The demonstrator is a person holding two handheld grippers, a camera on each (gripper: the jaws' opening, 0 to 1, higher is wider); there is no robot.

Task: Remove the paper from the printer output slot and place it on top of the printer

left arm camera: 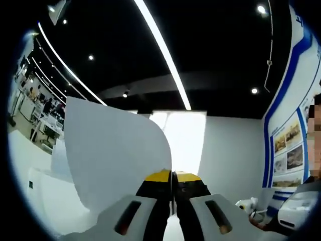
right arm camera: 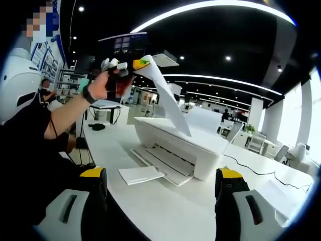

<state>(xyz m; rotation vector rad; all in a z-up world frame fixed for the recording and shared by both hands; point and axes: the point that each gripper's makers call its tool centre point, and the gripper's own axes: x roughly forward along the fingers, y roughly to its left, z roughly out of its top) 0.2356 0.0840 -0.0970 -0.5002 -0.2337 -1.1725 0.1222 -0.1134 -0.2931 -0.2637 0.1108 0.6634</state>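
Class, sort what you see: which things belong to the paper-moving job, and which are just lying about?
Belongs to the job: sheet of paper, white printer, left gripper shut on the sheet.

Lying about: second sheet by the printer, cable, right gripper open.

paper [right arm camera: 168, 98]: thin, matt white sheet, curling above the printer
printer [right arm camera: 183, 145]: smooth white plastic, faint sheen
table [right arm camera: 150, 206]: smooth, pale under the printer
left gripper [right arm camera: 134, 64]: yellow-tipped black jaws
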